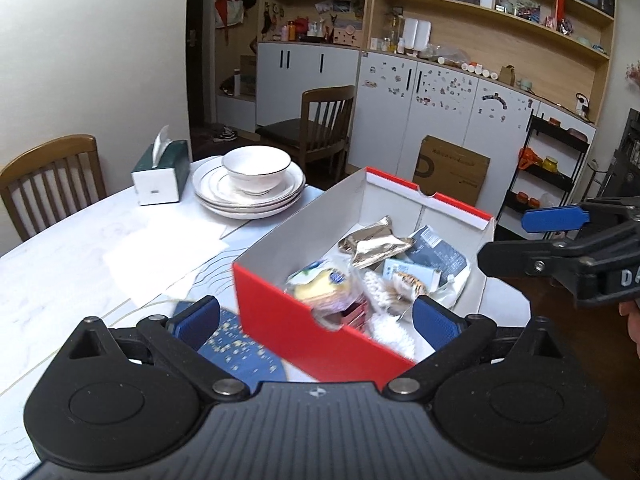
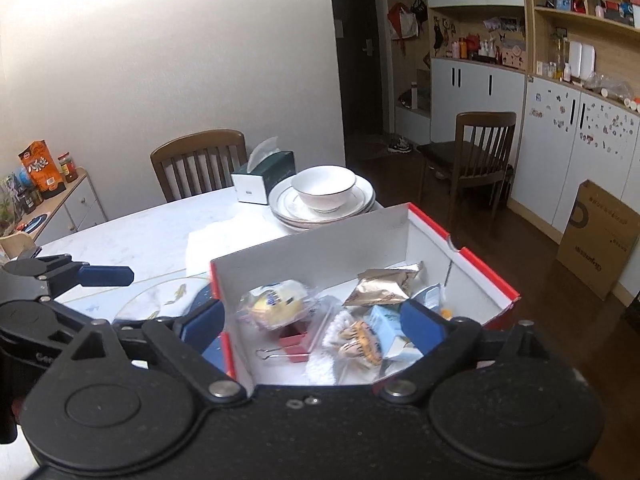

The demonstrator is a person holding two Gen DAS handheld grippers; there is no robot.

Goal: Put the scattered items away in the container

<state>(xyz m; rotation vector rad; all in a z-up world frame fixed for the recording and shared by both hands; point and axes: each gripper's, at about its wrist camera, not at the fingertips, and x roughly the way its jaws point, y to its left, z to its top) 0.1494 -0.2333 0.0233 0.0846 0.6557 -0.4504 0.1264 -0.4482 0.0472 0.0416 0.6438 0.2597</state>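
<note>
step: final sweep | left gripper (image 1: pixel 316 316) fingers apart, empty | right gripper (image 2: pixel 314 318) fingers apart, empty | red box (image 1: pixel 280 312) at bench (image 1: pixel 60 280) right edge looks full | advice: check bench near box for strays before withdrawing

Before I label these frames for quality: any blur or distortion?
Left wrist view: the red box near wall is motion-smeared, cabinets bow from the fisheye. Right wrist view: sharper, snacks readable, dark vignette at the corners.

The cardboard box (image 2: pixel 320 248) looks matt, red outside and white inside. At its twelve o'clock, glossy white porcelain plates (image 1: pixel 224 196) sit on the smooth marble-look table (image 1: pixel 60 280).
</note>
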